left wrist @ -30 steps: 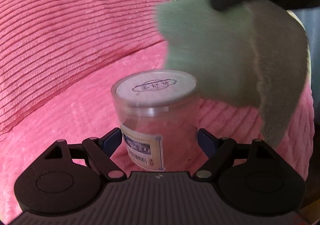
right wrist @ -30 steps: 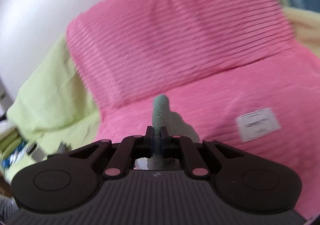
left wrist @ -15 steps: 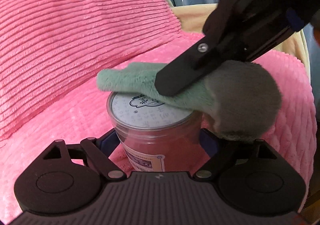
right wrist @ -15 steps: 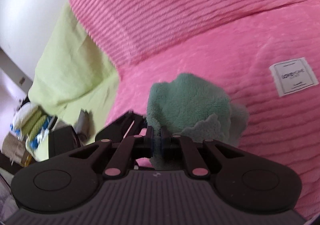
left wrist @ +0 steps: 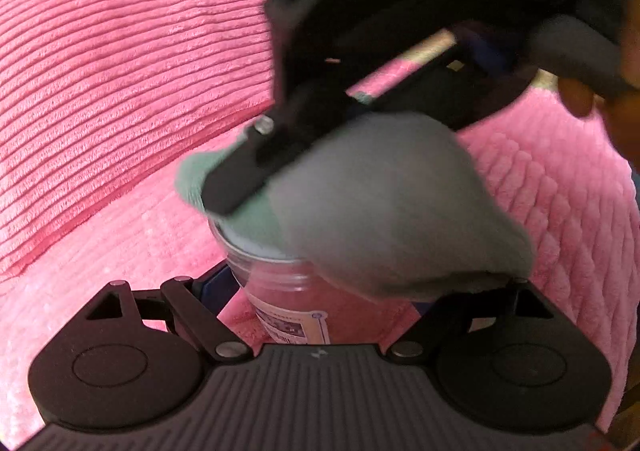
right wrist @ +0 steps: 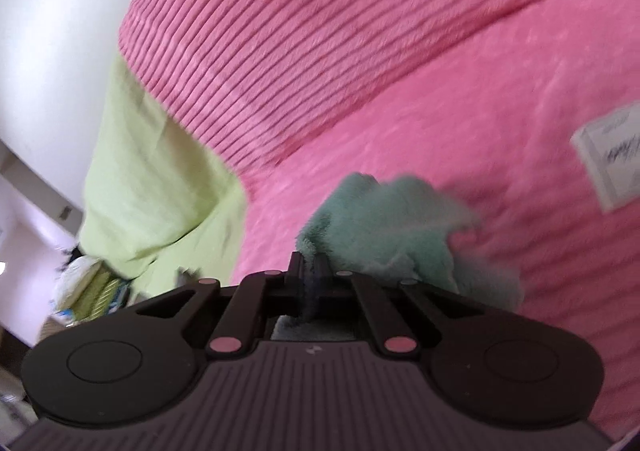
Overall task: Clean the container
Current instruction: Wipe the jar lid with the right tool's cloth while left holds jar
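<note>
1. Since half a second ago, your right tool has pushed the green cloth further across the jar, so the cloth now hides most of the white lid.
2. Your right tool's fingers are pinched tight on the cloth.
3. Your left tool is closed around the clear jar, one finger at each side of it.
4. You hold the jar upright over the pink ribbed blanket.
5. Both views are blurred by motion.
</note>
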